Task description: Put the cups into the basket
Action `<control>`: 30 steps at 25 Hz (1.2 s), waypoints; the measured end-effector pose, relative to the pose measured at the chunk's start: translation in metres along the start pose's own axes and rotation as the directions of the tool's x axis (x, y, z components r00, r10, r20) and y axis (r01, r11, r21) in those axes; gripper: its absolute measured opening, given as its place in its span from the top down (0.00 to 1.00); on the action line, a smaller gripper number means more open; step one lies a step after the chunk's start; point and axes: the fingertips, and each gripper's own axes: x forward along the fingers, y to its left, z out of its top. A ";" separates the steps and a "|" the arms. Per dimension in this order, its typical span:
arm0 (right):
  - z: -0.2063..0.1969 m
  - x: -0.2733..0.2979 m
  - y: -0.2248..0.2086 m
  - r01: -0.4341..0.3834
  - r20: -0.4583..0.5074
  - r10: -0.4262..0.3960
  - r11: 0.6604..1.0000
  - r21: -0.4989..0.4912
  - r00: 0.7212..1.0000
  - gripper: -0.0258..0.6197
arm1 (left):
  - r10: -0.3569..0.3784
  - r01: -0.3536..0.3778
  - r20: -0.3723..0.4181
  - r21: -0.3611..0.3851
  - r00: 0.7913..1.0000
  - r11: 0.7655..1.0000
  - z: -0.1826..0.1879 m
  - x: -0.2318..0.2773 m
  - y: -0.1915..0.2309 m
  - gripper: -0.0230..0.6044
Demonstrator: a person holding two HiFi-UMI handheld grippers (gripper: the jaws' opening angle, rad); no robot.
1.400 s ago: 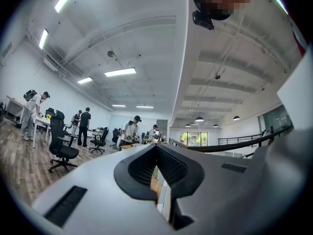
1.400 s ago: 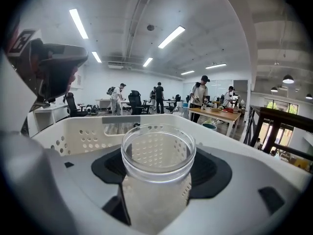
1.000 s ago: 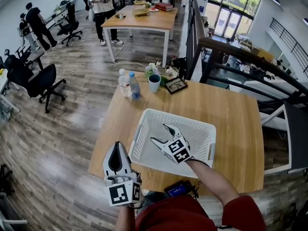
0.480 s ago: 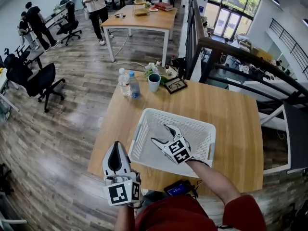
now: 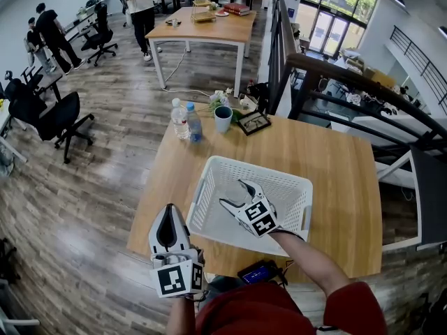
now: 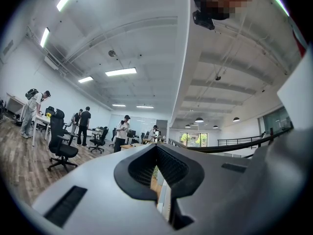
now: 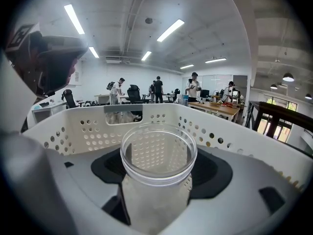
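Note:
A clear plastic cup [image 7: 157, 156] stands upright between the jaws of my right gripper [image 7: 159, 177], which is shut on it. That gripper [image 5: 231, 193] is down inside the white perforated basket [image 5: 295, 178] in the middle of the wooden table [image 5: 335, 159]; the clear cup is hard to make out in the head view. A teal cup [image 5: 223, 119] stands at the table's far edge. My left gripper [image 5: 167, 230] hangs off the table's near left corner, shut and holding nothing; the left gripper view shows its jaws [image 6: 159, 180] together.
Two water bottles [image 5: 187, 122] stand left of the teal cup, and a small picture frame [image 5: 255, 123] lies to its right. A phone [image 5: 260, 273] rests at the near table edge. A black railing [image 5: 363, 82] runs along the far right. Office chairs [image 5: 59, 117] are on the left.
Neither gripper nor the cup has shifted. A person by the far table has walked further away.

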 end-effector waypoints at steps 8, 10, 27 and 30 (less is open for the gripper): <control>0.001 -0.002 0.003 -0.008 0.008 0.008 0.999 0.037 1.000 0.40 | -0.003 0.003 0.006 0.001 1.000 1.000 0.004 -0.002 0.001 0.96; 0.001 -0.002 0.003 -0.012 0.011 0.011 0.999 0.039 1.000 0.41 | -0.002 0.002 0.003 0.000 1.000 1.000 0.003 -0.001 0.001 0.96; 0.003 -0.001 0.006 -0.013 0.014 0.013 1.000 0.008 1.000 0.40 | 0.007 -0.007 0.000 -0.008 1.000 1.000 0.001 -0.002 0.005 0.96; 0.003 -0.001 0.005 -0.013 0.017 0.013 1.000 0.005 1.000 0.40 | 0.006 -0.006 0.003 -0.008 1.000 1.000 0.001 -0.001 0.004 0.96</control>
